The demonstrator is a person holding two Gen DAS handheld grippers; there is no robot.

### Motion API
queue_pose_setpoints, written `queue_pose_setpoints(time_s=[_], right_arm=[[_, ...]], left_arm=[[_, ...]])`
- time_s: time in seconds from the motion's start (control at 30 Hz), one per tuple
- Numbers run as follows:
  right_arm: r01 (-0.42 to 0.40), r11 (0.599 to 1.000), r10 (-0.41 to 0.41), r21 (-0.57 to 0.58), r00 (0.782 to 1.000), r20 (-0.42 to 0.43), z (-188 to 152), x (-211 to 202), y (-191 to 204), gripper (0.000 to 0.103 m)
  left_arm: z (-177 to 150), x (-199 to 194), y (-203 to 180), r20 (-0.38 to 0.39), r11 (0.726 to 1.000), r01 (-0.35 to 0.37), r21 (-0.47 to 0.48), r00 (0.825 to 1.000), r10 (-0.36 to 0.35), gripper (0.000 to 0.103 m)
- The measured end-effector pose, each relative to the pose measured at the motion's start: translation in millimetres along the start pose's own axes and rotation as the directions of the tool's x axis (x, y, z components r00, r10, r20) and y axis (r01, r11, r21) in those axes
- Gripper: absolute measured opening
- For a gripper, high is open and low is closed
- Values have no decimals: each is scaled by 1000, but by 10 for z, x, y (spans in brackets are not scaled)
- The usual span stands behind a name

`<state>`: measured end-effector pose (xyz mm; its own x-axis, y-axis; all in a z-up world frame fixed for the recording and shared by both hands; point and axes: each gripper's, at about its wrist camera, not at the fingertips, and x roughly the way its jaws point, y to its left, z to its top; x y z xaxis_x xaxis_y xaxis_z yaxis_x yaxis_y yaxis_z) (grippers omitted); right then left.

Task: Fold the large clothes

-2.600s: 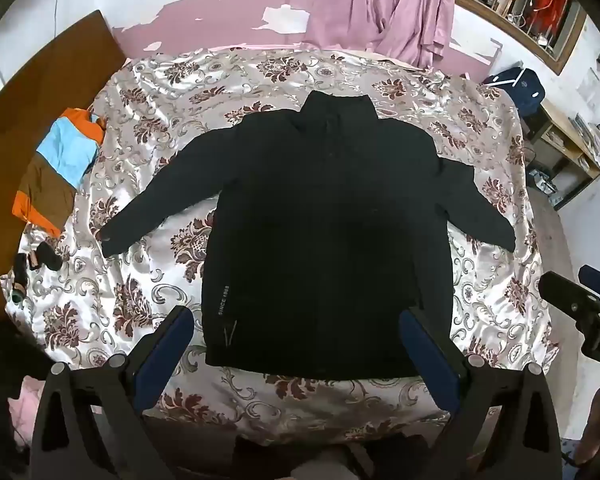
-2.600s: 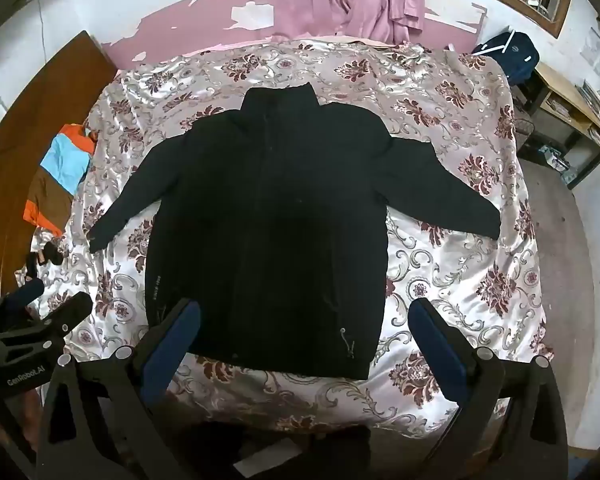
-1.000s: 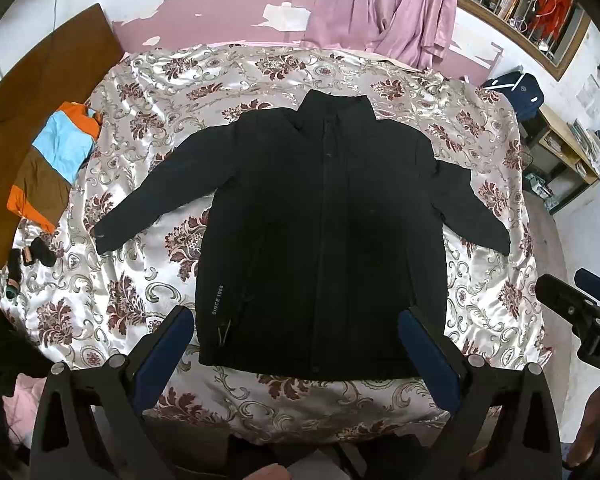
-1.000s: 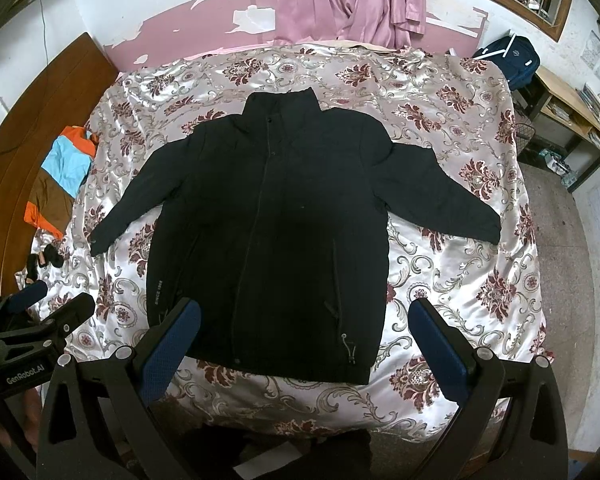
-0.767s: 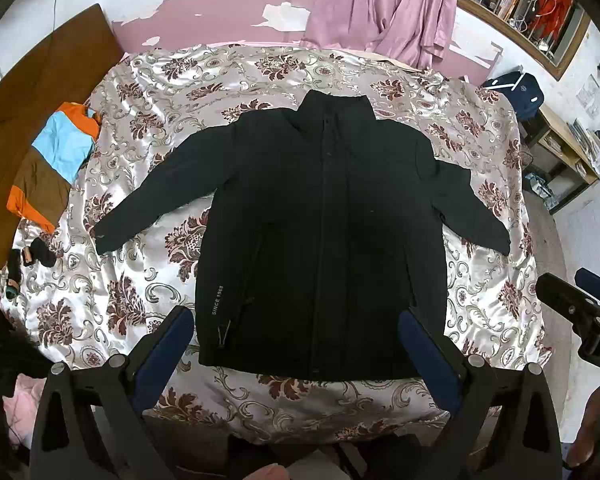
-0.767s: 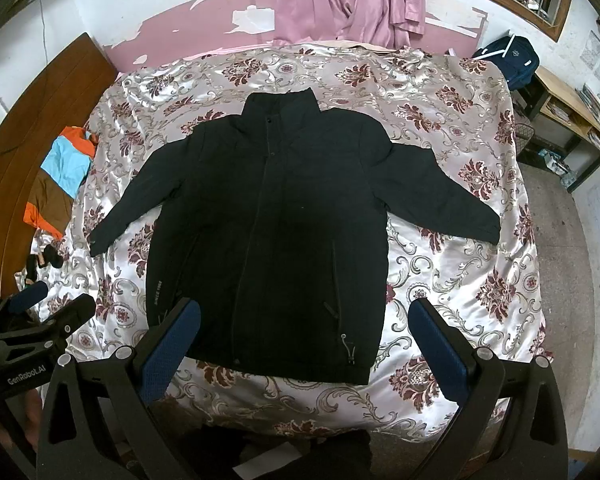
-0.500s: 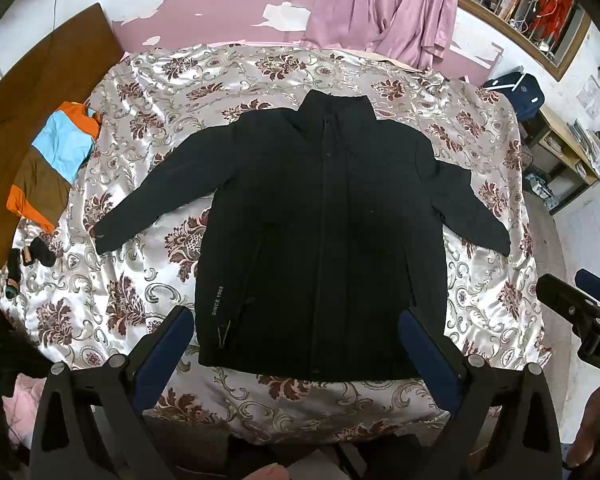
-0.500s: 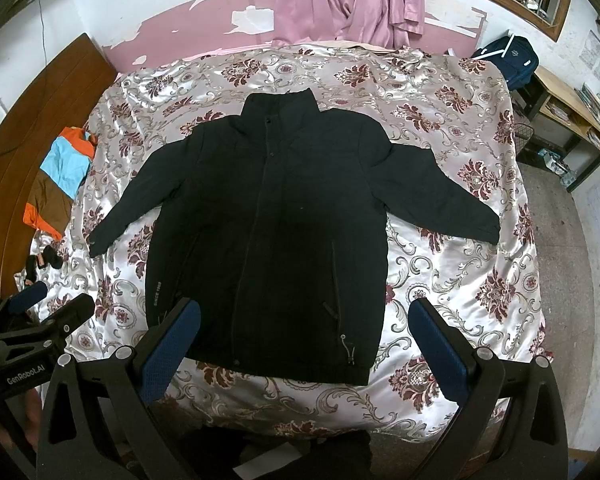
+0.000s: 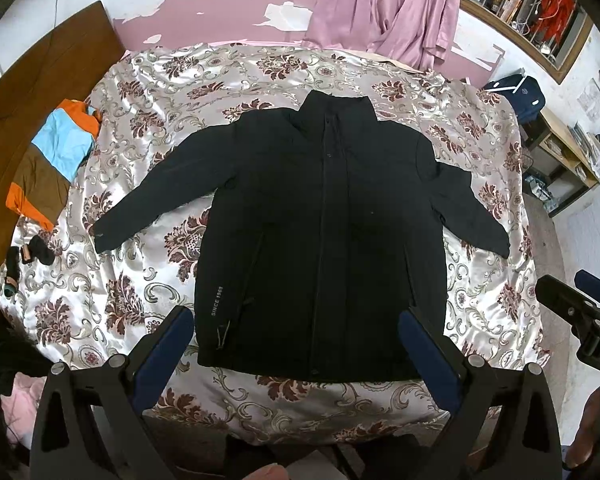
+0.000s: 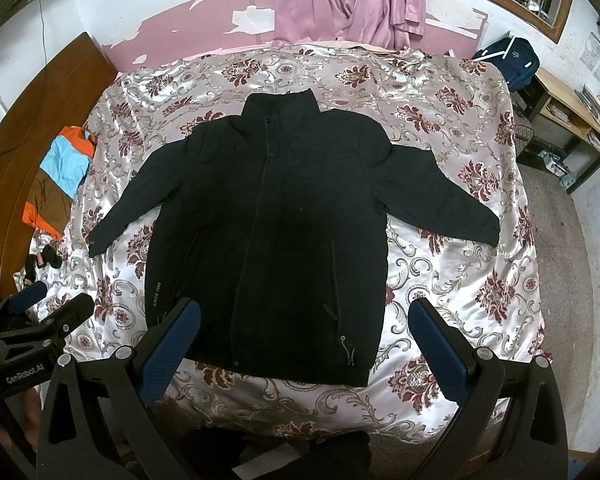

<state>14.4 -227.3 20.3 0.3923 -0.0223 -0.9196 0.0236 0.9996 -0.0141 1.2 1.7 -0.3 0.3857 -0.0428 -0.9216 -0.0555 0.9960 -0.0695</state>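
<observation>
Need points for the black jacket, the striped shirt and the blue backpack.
black jacket (image 9: 324,240), left wrist view, middle of the front by the zip.
striped shirt (image 9: 62,146), left wrist view, light blue band.
blue backpack (image 10: 512,60), right wrist view, its front panel.

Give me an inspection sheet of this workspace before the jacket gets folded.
Surface: bed with floral satin bedspread, lightly wrinkled.
Job's things: black jacket lies flat, front up, closed, collar toward the far wall, both sleeves spread out; no fold made.
Clutter: orange, blue and brown garment at the bed's left edge; small dark items below it.
Grippers: left gripper open, holding nothing; right gripper open, holding nothing; both above the bed's near edge.
Cables: thin wire on the left wall.
Surroundings: pink cloth hanging on the far wall, navy backpack, wooden shelf unit at right.
</observation>
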Motion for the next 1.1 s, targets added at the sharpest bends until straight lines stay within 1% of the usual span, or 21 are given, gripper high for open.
queue_pose_setpoints(time_s=[0.07, 0.1, 0.23, 0.4, 0.43, 0.5, 0.53, 0.6, 0.67, 0.7, 0.73, 0.77, 0.8, 0.87, 0.97, 1.0, 1.03, 1.07, 1.1], right_arm=[[2, 1000, -2, 0, 1000, 0, 3, 3, 1, 102], [2, 1000, -2, -1, 1000, 0, 55, 16, 29, 102], [2, 1000, -2, 0, 1000, 1, -3, 27, 13, 102], [7, 1000, -7, -2, 1000, -1, 78, 11, 16, 102], [6, 1000, -6, -2, 1000, 0, 33, 18, 13, 102], [11, 1000, -11, -4, 1000, -1, 108, 5, 33, 102], [14, 1000, -14, -4, 1000, -1, 83, 14, -48, 102], [20, 1000, -20, -1, 1000, 0, 106, 25, -51, 102], [19, 1000, -19, 4, 1000, 8, 135, 24, -49, 102], [20, 1000, -20, 7, 1000, 14, 141, 18, -45, 102], [23, 1000, -23, 11, 1000, 21, 95, 15, -7, 102], [24, 1000, -24, 15, 999, 33, 88, -4, 0, 102], [31, 999, -33, 21, 998, 57, 95, -44, 12, 102], [45, 998, -49, 35, 991, 127, 82, -153, 14, 102], [59, 998, -65, 33, 969, 237, -4, -318, 83, 102], [82, 996, -87, 32, 968, 236, -28, -313, 97, 102], [103, 994, -110, 43, 970, 216, -37, -289, 100, 102], [107, 992, -118, 67, 973, 198, -62, -274, 75, 102], [93, 991, -110, 96, 975, 191, -104, -272, 34, 102]], left_arm=[[0, 0, 0, 0, 1000, 1, 0, 1000, -1, 103], [0, 0, 0, 0, 1000, 0, 0, 1000, 0, 103], [0, 0, 1, 0, 1000, 2, 0, 1000, -2, 103], [-14, -31, -55, 1, 1000, 7, -3, 1000, -7, 103], [14, -46, -88, 2, 1000, 10, -4, 1000, -10, 103], [22, -48, -115, 4, 1000, 19, -5, 1000, -19, 103], [33, -40, -111, 6, 1000, 26, -6, 1000, -26, 103], [53, -27, -121, 16, 998, 57, -12, 998, -57, 103], [77, -18, -92, 33, 994, 111, -16, 993, -110, 103], [67, -16, -89, 38, 992, 124, -15, 992, -123, 103], [75, -20, -108, 61, 985, 174, 10, 983, -175, 103], [48, 9, -38, 58, 981, 190, 27, 980, -191, 103], [51, 32, -54, 41, 978, 197, 60, 979, -200, 103], [56, 70, -46, 31, 978, 186, 94, 981, -190, 103], [82, 124, 27, 4, 966, 229, 123, 973, -231, 103], [119, 146, 94, -11, 962, 243, 129, 970, -244, 103], [128, 169, 96, -19, 958, 254, 136, 967, -254, 103], [146, 191, 74, -24, 950, 273, 152, 962, -272, 103], [167, 203, 79, -26, 941, 292, 169, 956, -292, 103]])
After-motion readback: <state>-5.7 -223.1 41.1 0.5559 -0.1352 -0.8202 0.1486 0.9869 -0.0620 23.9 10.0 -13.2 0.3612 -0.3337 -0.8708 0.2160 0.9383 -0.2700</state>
